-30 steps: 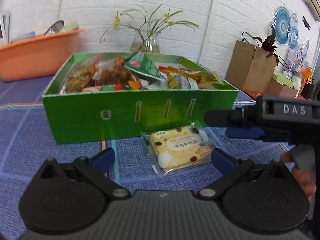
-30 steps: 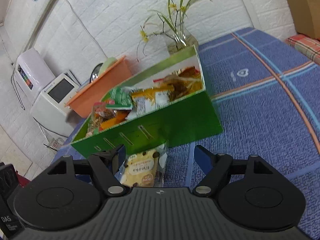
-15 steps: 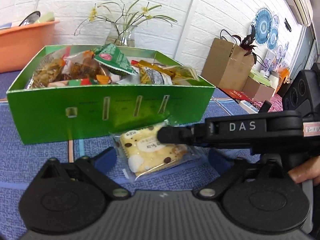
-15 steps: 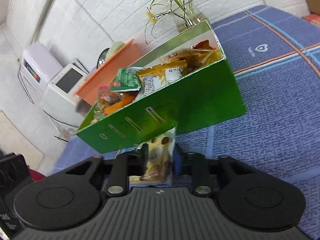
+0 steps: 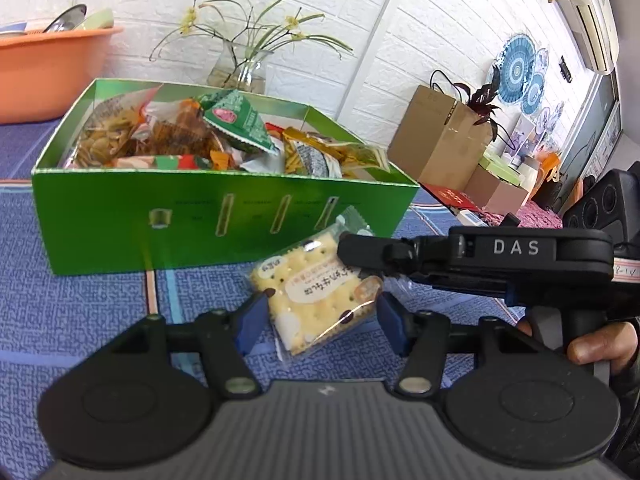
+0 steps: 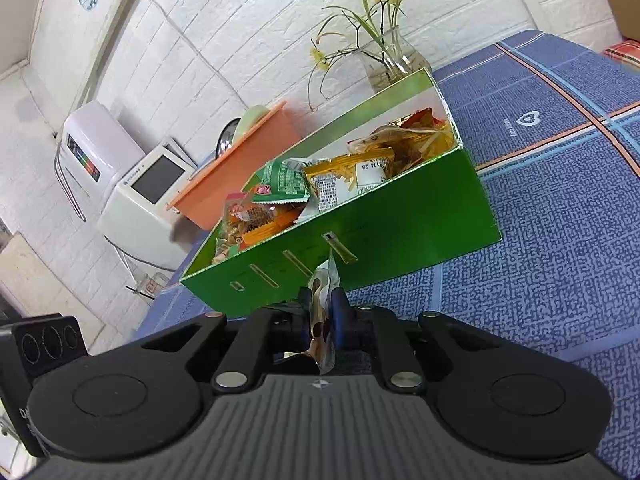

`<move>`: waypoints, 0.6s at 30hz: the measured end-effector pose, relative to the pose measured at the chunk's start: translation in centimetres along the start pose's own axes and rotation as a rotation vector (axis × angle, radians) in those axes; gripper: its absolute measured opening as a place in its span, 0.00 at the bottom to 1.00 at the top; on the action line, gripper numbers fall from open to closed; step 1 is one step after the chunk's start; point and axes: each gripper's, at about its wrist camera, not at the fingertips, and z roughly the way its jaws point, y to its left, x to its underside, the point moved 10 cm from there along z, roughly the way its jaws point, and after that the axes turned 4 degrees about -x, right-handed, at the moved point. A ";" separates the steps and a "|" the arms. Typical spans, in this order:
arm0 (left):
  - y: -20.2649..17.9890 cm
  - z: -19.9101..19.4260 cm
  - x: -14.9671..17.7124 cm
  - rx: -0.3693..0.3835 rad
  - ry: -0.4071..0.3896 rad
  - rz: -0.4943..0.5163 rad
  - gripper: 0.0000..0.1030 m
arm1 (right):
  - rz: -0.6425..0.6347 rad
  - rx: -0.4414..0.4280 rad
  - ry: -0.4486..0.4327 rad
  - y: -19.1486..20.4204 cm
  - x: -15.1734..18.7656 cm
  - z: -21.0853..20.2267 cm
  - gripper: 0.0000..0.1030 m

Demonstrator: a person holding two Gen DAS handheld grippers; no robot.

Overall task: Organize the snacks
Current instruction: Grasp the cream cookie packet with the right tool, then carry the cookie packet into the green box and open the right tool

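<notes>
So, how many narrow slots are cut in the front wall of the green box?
3 long slots stand side by side on the green box front, plus one small square hole left of them. None seems hidden.

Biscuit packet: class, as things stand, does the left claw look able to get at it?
Probably yes. The biscuit packet already lies between the closing jaws of the left claw, nothing blocking them. The right claw, closing, pinches the packet's far edge, so both share it.

"DAS": right gripper (image 5: 360, 254) body | "114 28", perhaps (blurred): yellow packet (image 6: 370, 170)
</notes>
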 end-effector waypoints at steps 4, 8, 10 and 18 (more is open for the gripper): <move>-0.6 -1.2 -0.5 0.046 -0.014 -0.013 0.39 | -0.059 -0.023 -0.035 2.4 -0.6 -0.7 0.18; -1.0 -2.8 -1.3 0.052 -0.066 0.004 0.38 | -0.153 -0.020 -0.067 5.2 -1.3 -1.1 0.18; -0.6 -3.2 -1.6 0.053 -0.072 -0.025 0.38 | -0.182 -0.032 -0.082 6.3 -1.8 -1.2 0.15; 2.9 -5.5 -3.0 0.103 -0.220 -0.253 0.67 | -0.216 -0.130 -0.142 9.6 -4.1 -2.9 0.11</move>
